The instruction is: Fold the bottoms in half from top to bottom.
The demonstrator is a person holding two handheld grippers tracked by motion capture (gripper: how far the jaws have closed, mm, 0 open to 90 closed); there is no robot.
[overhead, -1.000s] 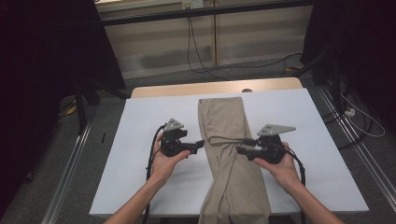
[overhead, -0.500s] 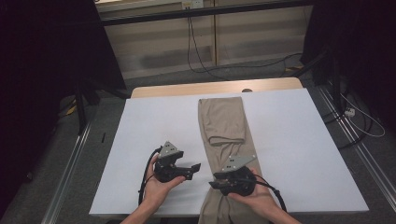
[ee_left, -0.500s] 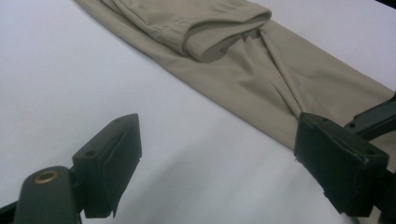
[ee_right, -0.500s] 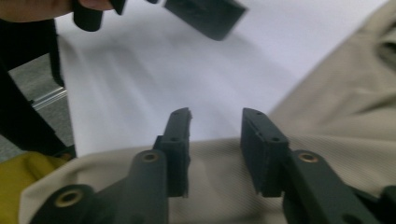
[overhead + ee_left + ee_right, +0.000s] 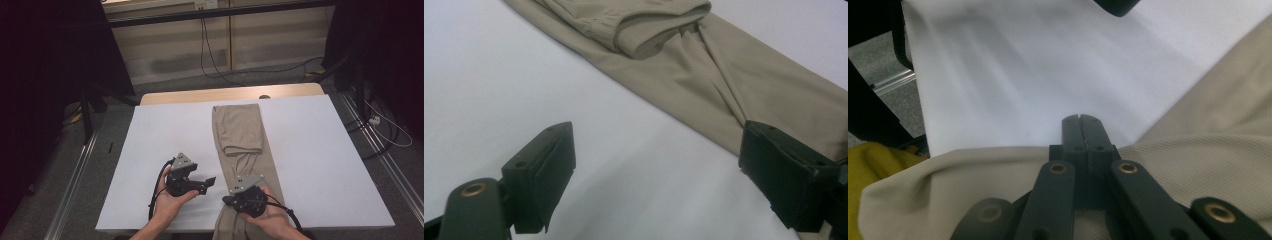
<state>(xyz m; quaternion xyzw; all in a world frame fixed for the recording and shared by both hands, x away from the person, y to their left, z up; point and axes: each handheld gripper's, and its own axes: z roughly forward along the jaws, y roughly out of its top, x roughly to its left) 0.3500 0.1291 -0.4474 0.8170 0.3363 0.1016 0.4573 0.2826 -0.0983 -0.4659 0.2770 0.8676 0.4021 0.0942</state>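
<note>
Khaki trousers (image 5: 240, 145) lie lengthwise down the white tabletop (image 5: 320, 165), their far end, toward 12 o'clock, already folded back on itself into a short doubled flap; the near end still hangs over the 6 o'clock edge, so by the look of it one fold is made and the long near stretch remains to be brought up.

The right gripper (image 5: 226, 200) sits at the garment's near left edge, close to the tabletop's 6 o'clock rim. Its jaws have just been closing and now stand pressed together, tips meeting over bare white surface just past the cloth's border in the right gripper view; whether any fabric is pinched deeper between them cannot be told from the pictures, since the cloth bunches around the linkage rather than between the visible tips.

The left gripper (image 5: 212, 180), at 9 o'clock of the trousers, holds nothing. Its jaws stand wide apart above bare tabletop, the trouser edge running just behind the right-hand jaw in the left gripper view, near it but not between the pads.
</note>
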